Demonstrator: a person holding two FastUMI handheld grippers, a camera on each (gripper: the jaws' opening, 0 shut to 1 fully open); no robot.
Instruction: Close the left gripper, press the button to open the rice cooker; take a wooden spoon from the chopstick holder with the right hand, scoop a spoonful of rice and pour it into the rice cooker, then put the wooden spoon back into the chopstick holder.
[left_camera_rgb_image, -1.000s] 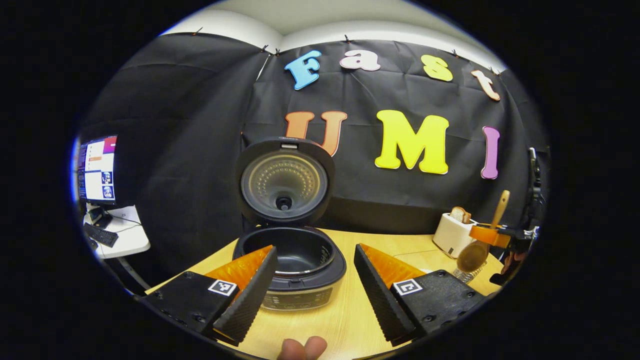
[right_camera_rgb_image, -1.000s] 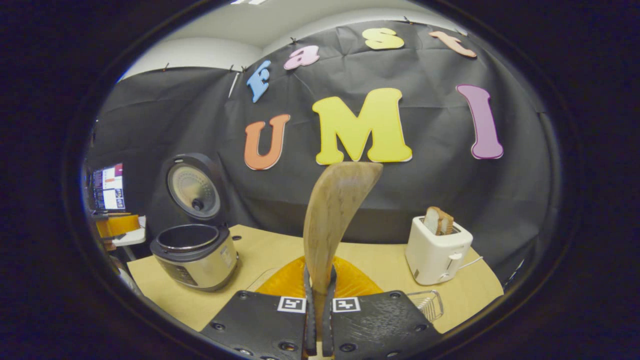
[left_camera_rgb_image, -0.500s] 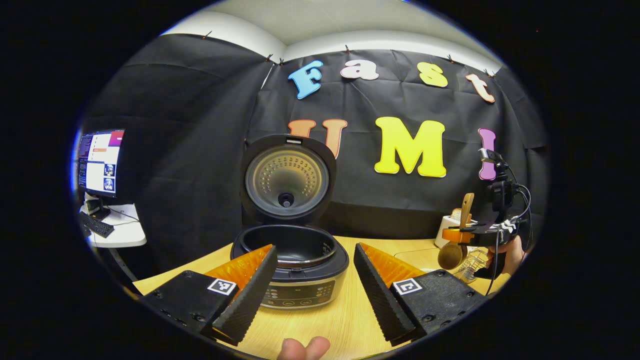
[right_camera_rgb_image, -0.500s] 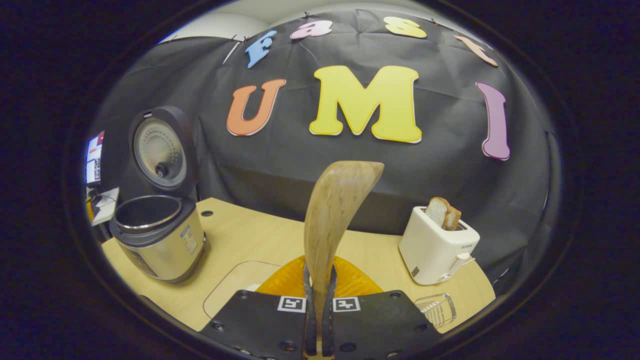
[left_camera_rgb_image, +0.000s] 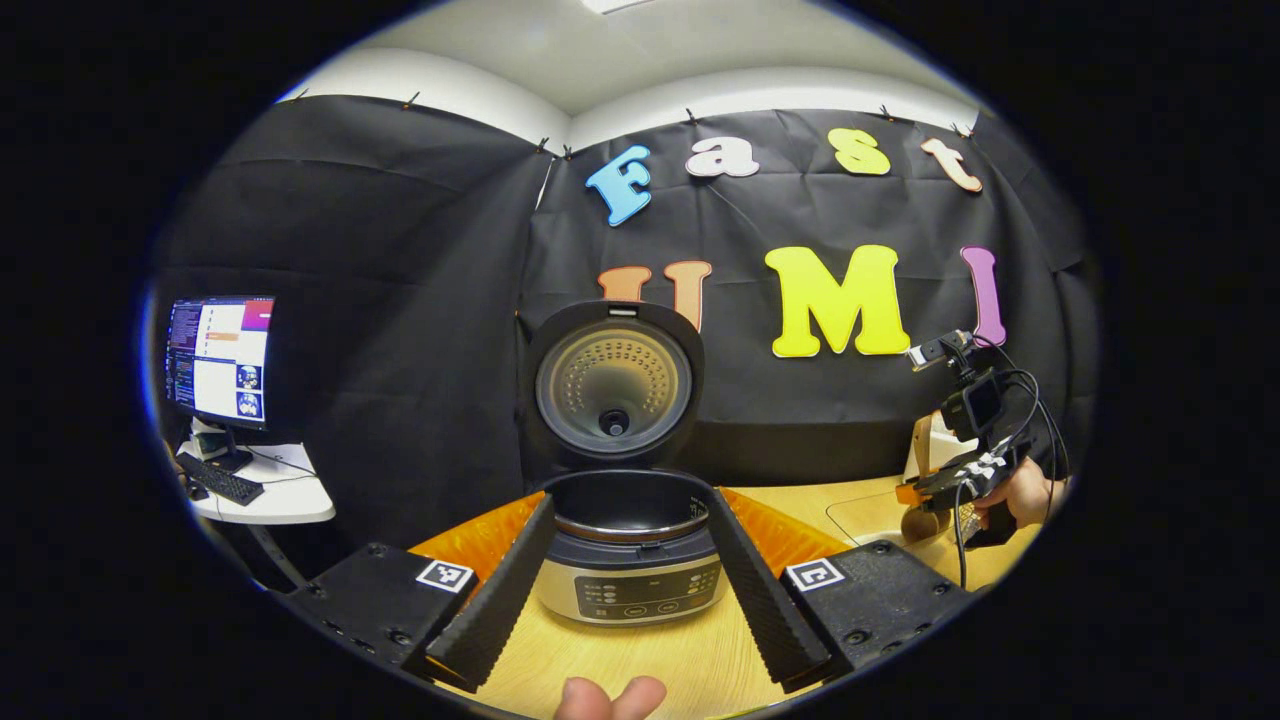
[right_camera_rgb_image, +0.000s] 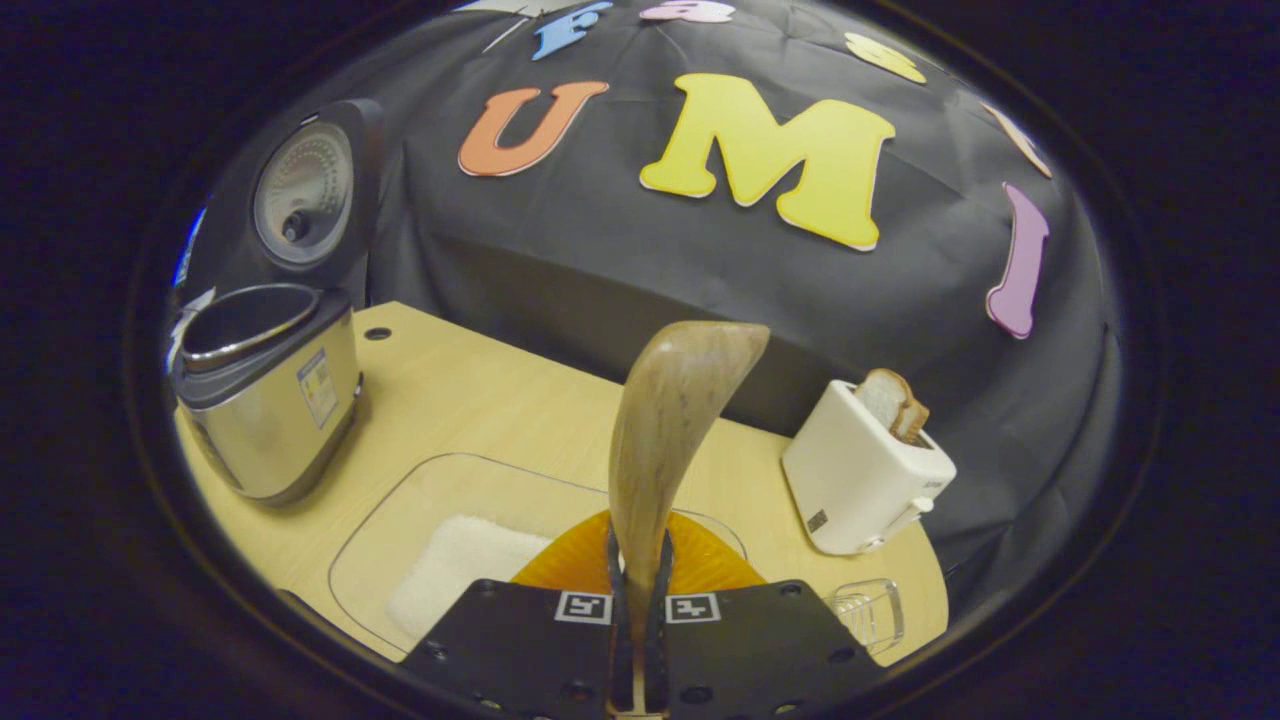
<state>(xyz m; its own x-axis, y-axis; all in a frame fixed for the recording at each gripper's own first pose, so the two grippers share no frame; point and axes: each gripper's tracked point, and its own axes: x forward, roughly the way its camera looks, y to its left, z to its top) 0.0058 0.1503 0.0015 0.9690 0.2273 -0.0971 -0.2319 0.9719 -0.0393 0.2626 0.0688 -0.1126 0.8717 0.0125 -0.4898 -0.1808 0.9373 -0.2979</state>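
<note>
The rice cooker (left_camera_rgb_image: 632, 585) stands open on the wooden table, lid (left_camera_rgb_image: 612, 382) upright, dark pot bare inside. My left gripper (left_camera_rgb_image: 630, 496) is open, its fingers framing the cooker's front without touching it. My right gripper (right_camera_rgb_image: 638, 548) is shut on the wooden spoon (right_camera_rgb_image: 672, 420), whose bowl sticks up and forward. Below the spoon lies a clear tray (right_camera_rgb_image: 390, 520) holding white rice (right_camera_rgb_image: 452, 566). The cooker (right_camera_rgb_image: 268, 400) stands far left of the spoon. In the left gripper view, a hand (left_camera_rgb_image: 1022, 494) holds the right gripper (left_camera_rgb_image: 950, 482) low over the table at the right.
A white toaster (right_camera_rgb_image: 862, 472) with bread (right_camera_rgb_image: 896, 400) stands right of the tray. A clear chopstick holder (right_camera_rgb_image: 868, 612) sits at the table's near right edge. A monitor (left_camera_rgb_image: 220, 358) and keyboard sit on a side desk at the left. The person's fingertips (left_camera_rgb_image: 610, 696) show at the bottom.
My right gripper has dropped and tipped downward with the spoon, bringing the tray of rice into sight. My left gripper has drawn back, staying open, so the cooker now sits between its fingers.
</note>
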